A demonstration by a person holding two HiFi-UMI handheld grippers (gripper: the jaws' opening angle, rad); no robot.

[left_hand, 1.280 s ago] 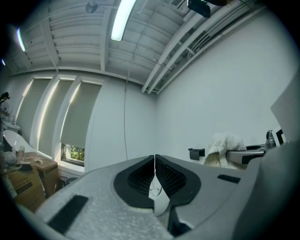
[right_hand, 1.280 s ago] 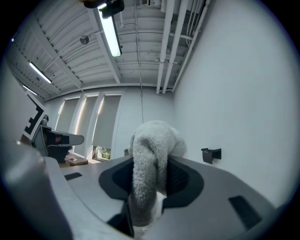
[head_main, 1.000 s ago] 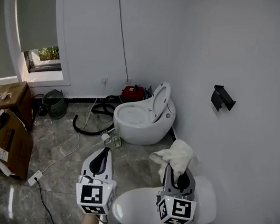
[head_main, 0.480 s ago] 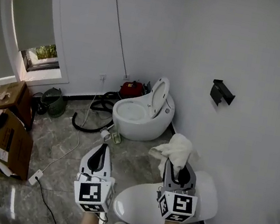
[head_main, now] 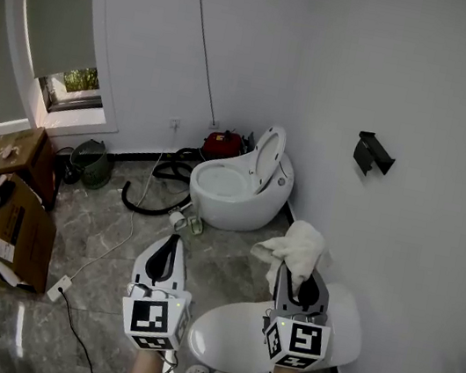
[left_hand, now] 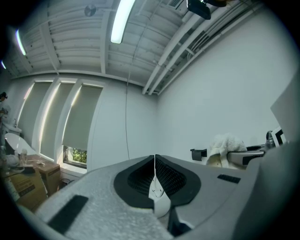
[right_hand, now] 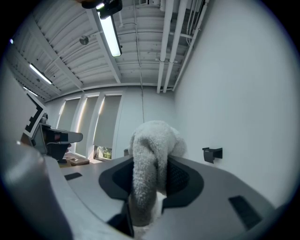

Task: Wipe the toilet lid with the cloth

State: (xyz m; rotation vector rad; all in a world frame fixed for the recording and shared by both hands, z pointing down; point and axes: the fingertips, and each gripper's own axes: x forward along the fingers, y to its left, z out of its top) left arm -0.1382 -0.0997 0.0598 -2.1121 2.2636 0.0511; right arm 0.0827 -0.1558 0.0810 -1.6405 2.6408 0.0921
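A white fluffy cloth [head_main: 295, 250] sticks out of my right gripper [head_main: 298, 284], whose jaws are shut on it; the cloth [right_hand: 151, 164] fills the middle of the right gripper view. Below both grippers lies a closed white toilet lid [head_main: 229, 337], close to me. My left gripper [head_main: 167, 254] hangs over the floor just left of that lid, shut and empty, its jaws meeting in the left gripper view [left_hand: 154, 159]. A second toilet [head_main: 230, 191] stands farther back with its lid [head_main: 266, 157] raised.
Black hoses and a red machine [head_main: 222, 145] lie behind the far toilet. Cardboard boxes [head_main: 9, 213] sit at the left, a white cable and plug [head_main: 60, 287] cross the marble floor. A black holder [head_main: 370, 155] juts from the right wall.
Both grippers have stayed nearly in place, with the cloth still held. The view has shifted slightly.
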